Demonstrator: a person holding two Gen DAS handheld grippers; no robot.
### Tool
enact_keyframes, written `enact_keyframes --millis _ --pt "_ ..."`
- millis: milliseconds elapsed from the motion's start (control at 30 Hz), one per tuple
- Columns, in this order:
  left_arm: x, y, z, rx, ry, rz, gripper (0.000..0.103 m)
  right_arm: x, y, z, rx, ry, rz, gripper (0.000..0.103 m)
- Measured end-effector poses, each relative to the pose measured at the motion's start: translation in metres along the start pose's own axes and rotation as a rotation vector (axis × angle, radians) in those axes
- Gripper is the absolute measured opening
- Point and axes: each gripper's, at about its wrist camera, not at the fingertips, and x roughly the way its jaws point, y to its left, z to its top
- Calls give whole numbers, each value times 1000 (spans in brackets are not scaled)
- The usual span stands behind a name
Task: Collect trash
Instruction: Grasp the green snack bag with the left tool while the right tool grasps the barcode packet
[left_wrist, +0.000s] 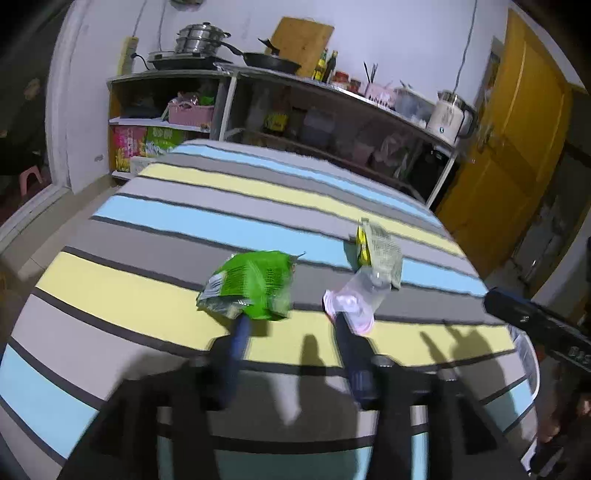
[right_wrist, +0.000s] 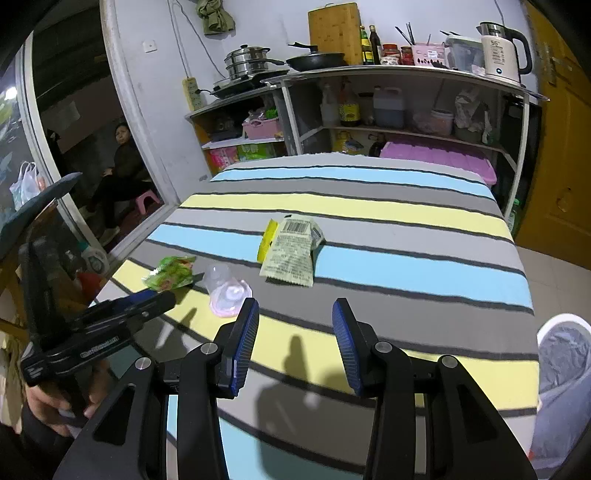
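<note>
On the striped tablecloth (right_wrist: 406, 266) lie a green wrapper (left_wrist: 251, 282) (right_wrist: 171, 276), a clear plastic cup with a pink lid (left_wrist: 356, 299) (right_wrist: 226, 293) and a yellow-and-white printed packet (left_wrist: 380, 247) (right_wrist: 291, 251). My left gripper (left_wrist: 291, 314) (right_wrist: 162, 299) is open. Its left fingertip is hidden by the green wrapper and its right fingertip by the cup; only cloth shows between the fingers. My right gripper (right_wrist: 295, 306) (left_wrist: 496, 301) is open and empty above the near stripes, just right of the cup.
A white bin lined with a grey bag (right_wrist: 565, 354) (left_wrist: 526, 350) stands at the table's right near corner. Behind the table are shelves (right_wrist: 406, 125) with pots, bottles and a kettle (right_wrist: 500, 48). A yellow door (right_wrist: 565, 147) is on the right. A person (right_wrist: 122, 166) sits in the left doorway.
</note>
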Motion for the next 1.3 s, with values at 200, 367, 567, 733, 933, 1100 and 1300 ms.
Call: enact_keyframes --millis 200,367,567,733,933,1100,1300 --pt "-4 13 7 -41 -26 48 60 12 2 10 1 9 6 43" --pt "-7 24 15 -45 -56 70 67 27 2 18 4 25 14 43" --pt "11 30 22 -22 12 73 67 52 2 26 -8 50 18 43" --pt "28 29 16 -52 78 77 67 72 3 35 -10 62 16 43" --pt "30 33 14 -88 76 77 67 98 -3 40 14 107 4 43" --pt "28 34 13 -98 72 87 56 109 -11 40 64 146 23 40" --pt "26 35 10 -108 71 71 38 96 -7 39 44 110 -11 24"
